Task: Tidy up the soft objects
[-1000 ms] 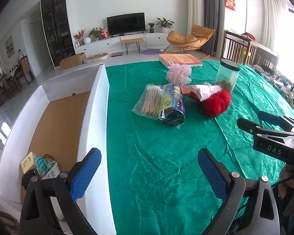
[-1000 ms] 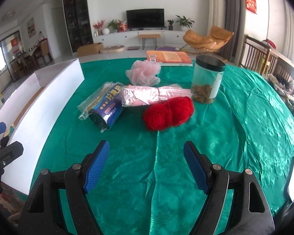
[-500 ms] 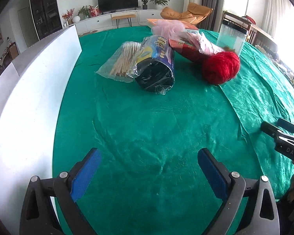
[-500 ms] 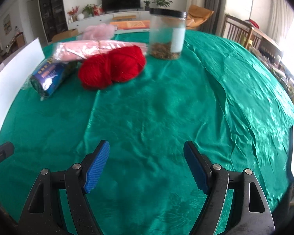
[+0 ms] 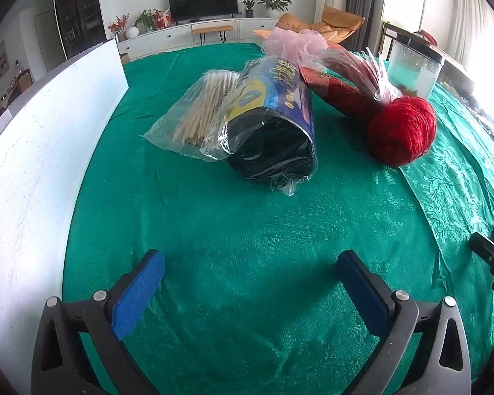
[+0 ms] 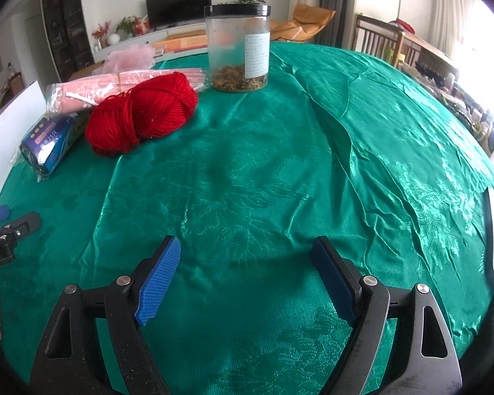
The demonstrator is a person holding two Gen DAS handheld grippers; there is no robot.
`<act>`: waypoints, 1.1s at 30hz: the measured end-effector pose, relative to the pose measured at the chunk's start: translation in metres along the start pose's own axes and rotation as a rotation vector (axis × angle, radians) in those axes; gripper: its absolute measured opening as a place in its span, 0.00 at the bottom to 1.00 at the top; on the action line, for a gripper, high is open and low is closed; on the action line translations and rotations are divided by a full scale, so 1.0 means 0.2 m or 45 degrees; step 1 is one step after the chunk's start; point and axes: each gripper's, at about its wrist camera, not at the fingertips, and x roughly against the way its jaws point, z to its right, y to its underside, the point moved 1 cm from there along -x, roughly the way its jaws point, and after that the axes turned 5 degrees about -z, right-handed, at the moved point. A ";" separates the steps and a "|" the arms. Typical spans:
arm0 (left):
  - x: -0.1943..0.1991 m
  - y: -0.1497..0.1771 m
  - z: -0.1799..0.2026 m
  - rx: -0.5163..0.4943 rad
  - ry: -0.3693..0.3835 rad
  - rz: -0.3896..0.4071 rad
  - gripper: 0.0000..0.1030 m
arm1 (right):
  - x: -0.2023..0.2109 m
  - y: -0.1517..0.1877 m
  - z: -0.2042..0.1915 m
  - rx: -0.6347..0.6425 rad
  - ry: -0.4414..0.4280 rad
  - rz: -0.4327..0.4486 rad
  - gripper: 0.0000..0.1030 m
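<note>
Yarn (image 6: pixel 141 112) lay at eleven o'clock on the desk (image 6: pixel 280 181), beyond my right tool (image 6: pixel 245 279); both it and my left tool (image 5: pixel 250 289) were opening wide, empty, ready for bulky soft things.

- A glossy, patterned green tablecloth (image 6: pixel 362 138) is seen, wrinkled in places.
- The red yarn (image 6: pixel 141 115) looks fibrous and matt.
- The jar (image 6: pixel 237 47) is clear plastic with a paper label.
- Shiny plastic film wraps the blue roll (image 5: pixel 273 121).
- The pink mesh puff (image 5: pixel 296 42) looks netted.

On the tablecloth (image 6: pixel 280 151), the yarn (image 6: pixel 141 115) lies left of the jar (image 6: pixel 237 46) (bagged roll (image 6: pixel 49 138) further left).
</note>
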 end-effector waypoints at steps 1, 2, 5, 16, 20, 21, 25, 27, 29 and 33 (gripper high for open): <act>0.00 0.00 0.00 0.000 0.000 0.000 1.00 | 0.00 0.00 0.00 -0.001 0.001 0.001 0.82; 0.00 0.00 0.00 0.000 0.000 0.000 1.00 | 0.00 0.00 0.00 -0.002 0.002 0.002 0.82; 0.00 0.00 0.00 0.000 0.000 0.000 1.00 | -0.01 0.00 -0.01 -0.002 0.012 -0.006 0.84; 0.00 0.00 0.00 0.001 0.000 0.000 1.00 | -0.04 -0.54 -0.51 0.176 -0.216 0.011 0.87; 0.00 0.00 0.00 0.001 0.001 0.000 1.00 | -0.21 -0.57 -0.59 0.330 -0.012 -0.049 0.87; 0.00 0.00 0.00 0.001 0.000 0.000 1.00 | -0.22 -0.56 -0.54 0.323 0.010 -0.037 0.87; 0.00 0.00 0.00 0.002 0.000 0.000 1.00 | -0.17 -0.44 -0.13 0.079 0.004 -0.010 0.87; 0.00 0.00 0.00 0.001 0.000 0.000 1.00 | -0.13 -0.35 0.09 -0.017 0.059 0.006 0.87; 0.00 0.00 0.00 0.001 0.000 0.000 1.00 | -0.10 -0.28 0.26 -0.096 0.135 0.004 0.87; 0.00 0.00 0.00 0.002 0.000 0.000 1.00 | -0.08 -0.17 0.41 -0.195 0.103 -0.011 0.87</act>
